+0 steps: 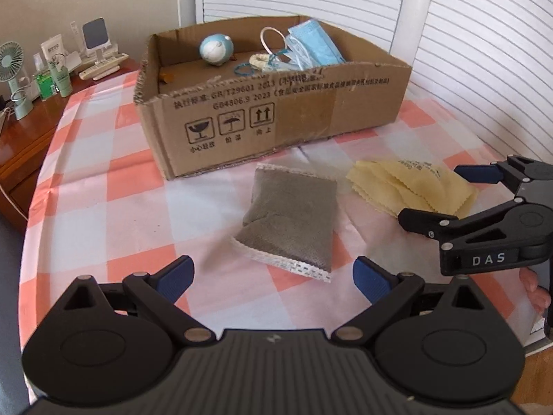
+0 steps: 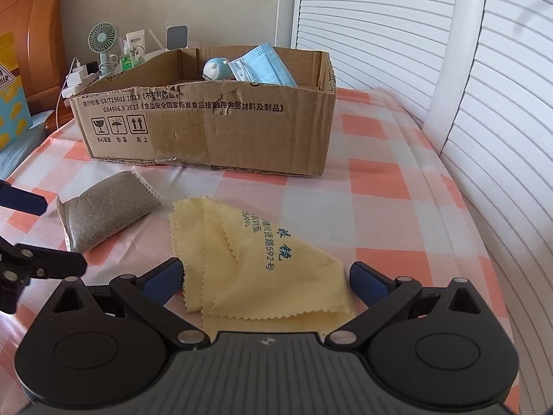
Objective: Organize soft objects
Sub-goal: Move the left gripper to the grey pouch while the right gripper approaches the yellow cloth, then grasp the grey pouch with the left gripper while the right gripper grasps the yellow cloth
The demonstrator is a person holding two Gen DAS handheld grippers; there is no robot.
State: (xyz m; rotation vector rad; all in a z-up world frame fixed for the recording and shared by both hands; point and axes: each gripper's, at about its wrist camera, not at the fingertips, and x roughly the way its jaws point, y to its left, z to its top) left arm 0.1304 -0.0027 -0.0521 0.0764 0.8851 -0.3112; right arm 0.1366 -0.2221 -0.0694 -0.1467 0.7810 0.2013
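A grey fabric pouch (image 1: 290, 221) (image 2: 103, 214) with white lace ends lies on the checked cloth in front of the cardboard box (image 1: 276, 110) (image 2: 207, 128). My left gripper (image 1: 273, 278) (image 2: 65, 233) is open, and the pouch's near end sits just ahead between its blue pads. A folded yellow wiping cloth (image 1: 411, 186) (image 2: 255, 259) with blue print lies to the right of the pouch. My right gripper (image 2: 266, 278) (image 1: 446, 197) is open, with the yellow cloth's near part between its fingers. The box holds blue face masks (image 1: 311, 45) (image 2: 262, 65) and a round blue-white plush (image 1: 216, 48) (image 2: 216, 69).
The pink-and-white checked tablecloth (image 1: 103, 173) (image 2: 397, 207) drops off at the left and right. A wooden bedside cabinet (image 1: 31, 138) carries a small fan (image 1: 10, 65) (image 2: 102, 39) and bottles. White louvred doors (image 1: 484, 52) (image 2: 501, 103) stand behind. A hand (image 1: 535, 287) holds the right gripper.
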